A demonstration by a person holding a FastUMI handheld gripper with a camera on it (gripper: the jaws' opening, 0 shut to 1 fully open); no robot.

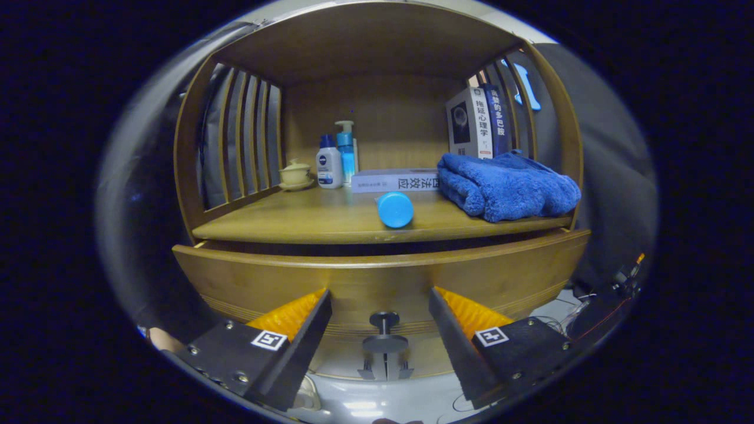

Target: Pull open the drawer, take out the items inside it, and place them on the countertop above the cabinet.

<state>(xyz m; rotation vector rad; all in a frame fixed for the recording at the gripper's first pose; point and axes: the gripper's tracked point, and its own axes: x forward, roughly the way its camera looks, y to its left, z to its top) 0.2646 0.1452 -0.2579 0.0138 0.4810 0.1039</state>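
The wooden cabinet's drawer front [253, 282] stands slightly out from the countertop [306, 221], with a dark gap between them. Its inside is hidden from here. A dark round knob [384, 333] sticks out of the drawer front at its middle. My gripper [380, 292] is open; the knob sits between the two fingers, which stand apart on either side without touching it. On the countertop lie a folded blue towel [506, 185] and a bottle on its side with its blue cap [394, 209] facing me.
At the back of the countertop are a flat white book [394, 180], two upright books [477, 122], two pump and lotion bottles [336, 159] and a cream lidded cup [295, 174]. Slatted wooden sides [241, 141] and a top board enclose the shelf. Cables lie at lower right [624, 282].
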